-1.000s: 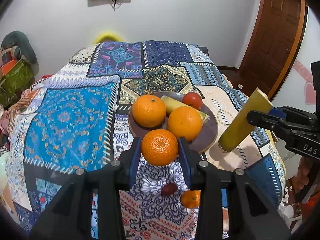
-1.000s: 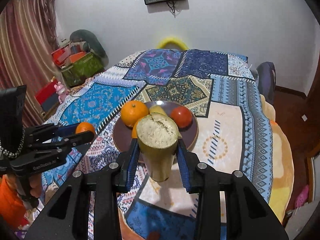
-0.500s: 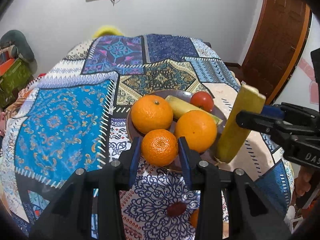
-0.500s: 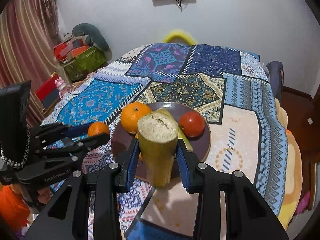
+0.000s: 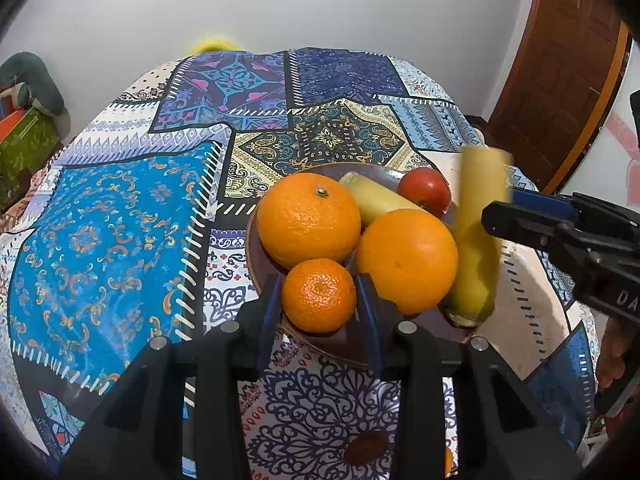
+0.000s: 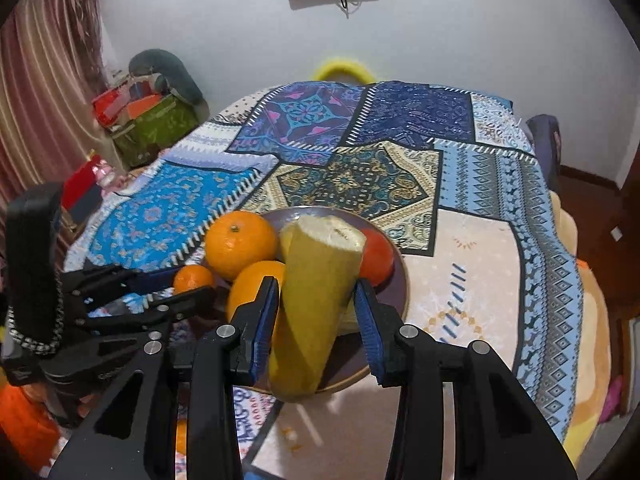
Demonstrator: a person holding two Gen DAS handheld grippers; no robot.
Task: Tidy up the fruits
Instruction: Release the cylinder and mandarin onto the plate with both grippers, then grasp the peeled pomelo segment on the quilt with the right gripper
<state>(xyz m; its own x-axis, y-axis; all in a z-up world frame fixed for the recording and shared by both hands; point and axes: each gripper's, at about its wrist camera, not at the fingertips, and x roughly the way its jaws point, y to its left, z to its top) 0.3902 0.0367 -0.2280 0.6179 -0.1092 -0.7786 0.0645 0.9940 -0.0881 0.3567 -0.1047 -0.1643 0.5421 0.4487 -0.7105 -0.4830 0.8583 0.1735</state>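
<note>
A brown plate (image 5: 256,264) on the patchwork cloth holds two big oranges (image 5: 308,220) (image 5: 406,260), a banana piece (image 5: 372,198) and a red tomato (image 5: 426,192). My left gripper (image 5: 318,296) is shut on a small mandarin (image 5: 318,294) at the plate's near rim. My right gripper (image 6: 316,304) has its jaws a little apart around a cut banana piece (image 6: 316,300), which stands tilted with its lower end on the plate's edge (image 6: 396,292). The left gripper and mandarin (image 6: 193,278) show at left in the right wrist view.
A dark red fruit (image 5: 366,448) and a bit of another orange fruit (image 5: 449,460) lie on the cloth near me. A green box (image 6: 160,128) and clutter sit left of the table, a wooden door (image 5: 560,72) to the right.
Both grippers moved in to the plate. The mandarin now sits at the near rim. The banana piece has come down onto the plate's edge, and the right jaws look looser around it.
</note>
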